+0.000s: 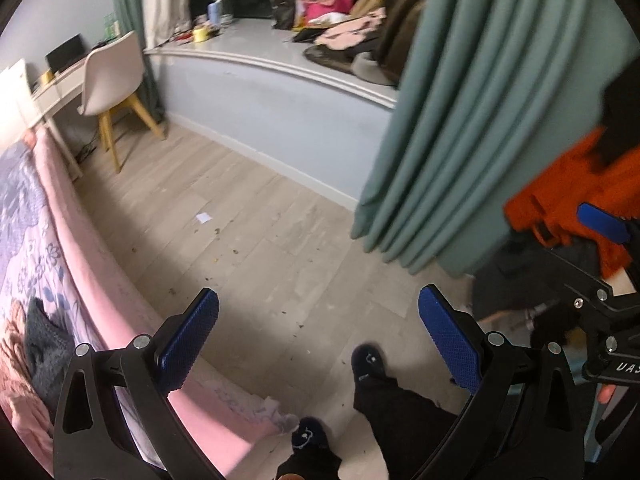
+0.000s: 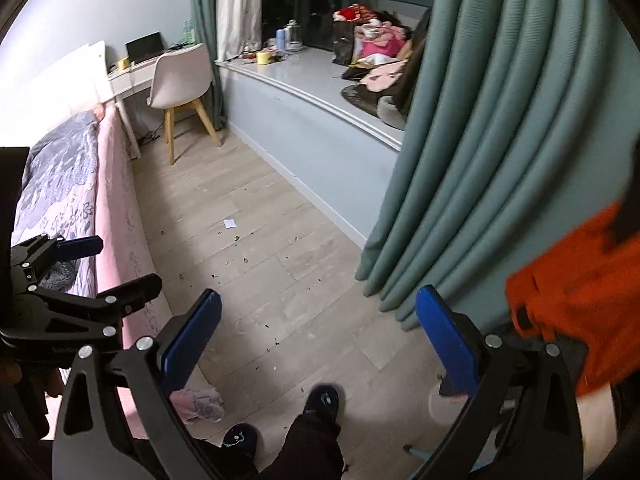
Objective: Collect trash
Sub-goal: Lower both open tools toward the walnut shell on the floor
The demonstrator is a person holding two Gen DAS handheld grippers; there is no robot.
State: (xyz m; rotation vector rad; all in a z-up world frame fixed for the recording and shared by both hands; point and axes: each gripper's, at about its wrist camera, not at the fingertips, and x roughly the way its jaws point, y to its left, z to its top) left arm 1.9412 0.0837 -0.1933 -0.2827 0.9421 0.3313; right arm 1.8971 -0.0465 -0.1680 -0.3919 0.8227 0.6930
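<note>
A small white paper scrap (image 1: 204, 217) (image 2: 230, 223) lies on the wooden floor (image 1: 280, 240) ahead, midway between the bed and the window ledge. Dark crumbs (image 2: 236, 238) are scattered along the boards. A crumpled pale tissue or cloth (image 2: 200, 404) (image 1: 276, 412) sits by the foot of the bed. My left gripper (image 1: 320, 336) is open above the floor with nothing between its blue pads. My right gripper (image 2: 320, 336) is open too and holds nothing. Both hover well short of the paper scrap.
A bed with a pink sheet (image 1: 92, 256) (image 2: 116, 200) runs along the left. Green curtains (image 1: 480, 120) (image 2: 480, 160) hang at right, beside a blurred orange object (image 2: 572, 312). A white chair (image 1: 108, 76), a desk and a cluttered window ledge (image 1: 260, 52) stand beyond. The person's dark slippers (image 2: 324, 398) are below.
</note>
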